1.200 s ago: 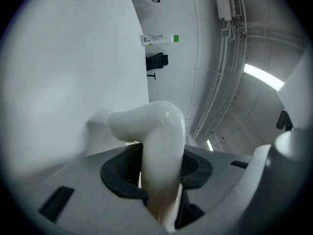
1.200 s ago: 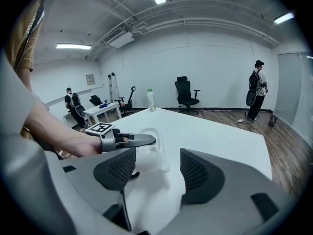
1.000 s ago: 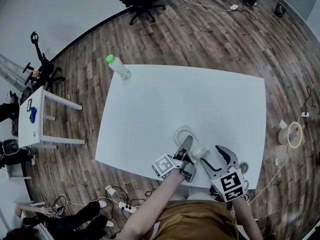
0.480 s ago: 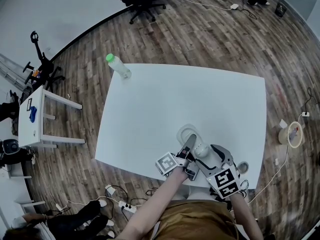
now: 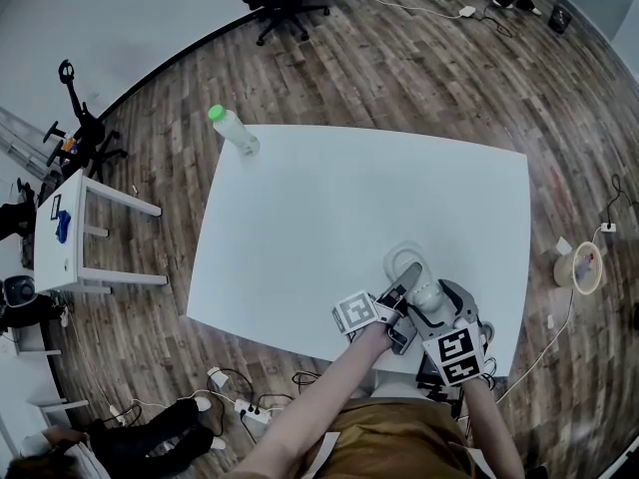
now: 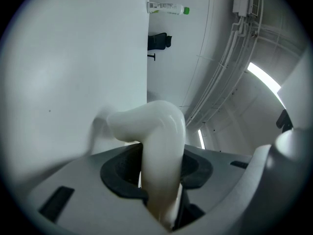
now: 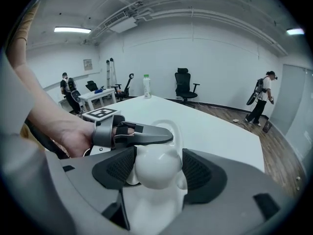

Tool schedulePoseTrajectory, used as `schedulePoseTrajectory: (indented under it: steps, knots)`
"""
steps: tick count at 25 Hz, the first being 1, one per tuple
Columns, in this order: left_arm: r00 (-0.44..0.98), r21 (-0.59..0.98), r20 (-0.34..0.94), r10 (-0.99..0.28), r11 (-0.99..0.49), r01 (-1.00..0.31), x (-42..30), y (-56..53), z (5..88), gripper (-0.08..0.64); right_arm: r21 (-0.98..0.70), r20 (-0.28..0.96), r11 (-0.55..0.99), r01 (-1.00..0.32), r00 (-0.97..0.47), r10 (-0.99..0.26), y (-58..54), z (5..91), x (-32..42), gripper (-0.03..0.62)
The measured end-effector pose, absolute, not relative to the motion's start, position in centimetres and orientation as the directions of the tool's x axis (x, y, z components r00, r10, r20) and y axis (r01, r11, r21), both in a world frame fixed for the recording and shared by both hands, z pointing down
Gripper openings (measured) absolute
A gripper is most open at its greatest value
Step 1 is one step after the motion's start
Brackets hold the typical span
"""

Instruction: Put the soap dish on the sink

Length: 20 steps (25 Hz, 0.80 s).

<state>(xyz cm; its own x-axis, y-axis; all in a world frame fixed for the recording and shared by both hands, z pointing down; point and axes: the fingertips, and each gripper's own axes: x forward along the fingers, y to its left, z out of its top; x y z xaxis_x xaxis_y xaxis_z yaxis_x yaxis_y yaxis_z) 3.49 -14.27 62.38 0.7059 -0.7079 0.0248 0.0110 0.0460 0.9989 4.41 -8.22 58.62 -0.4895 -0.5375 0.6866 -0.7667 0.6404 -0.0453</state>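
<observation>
Left gripper (image 6: 159, 180) jaws are clamped on the rim of the white soap dish (image 6: 156, 131), grip partway closed. Right gripper (image 7: 156, 173) jaws stand wide, with a rounded white lump (image 7: 157, 168) sitting between the pads; can't tell if the pads touch it, or if it's one piece with the dish. In the head view both grippers meet at the dish (image 5: 402, 260), over the near edge of the white surface (image 5: 329, 208), toward its right corner. A green-capped bottle (image 5: 233, 130) stands at the far left corner, well apart.
</observation>
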Motion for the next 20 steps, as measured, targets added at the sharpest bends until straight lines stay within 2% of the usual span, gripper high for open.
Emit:
schedulePoseTrajectory:
  steps: [10,13,20]
  knots:
    - [0.734,1.0,-0.008,-0.679,0.016,0.025,3.9,-14.2,63.0,0.16,0.064,0.707,0.652,-0.755,-0.427,-0.564,-7.9,60.2,4.6,0.295]
    - [0.731,0.998,-0.026,-0.682,0.019,0.053,4.1,-14.3,62.6,0.16,0.075,0.705,0.645,-0.761,-0.417,-0.574,-7.9,60.6,4.8,0.295]
    - [0.73,0.999,-0.009,-0.684,0.019,0.031,3.9,-14.2,62.9,0.161,0.096,0.707,0.654,-0.75,-0.411,-0.575,-7.7,60.7,4.9,0.295]
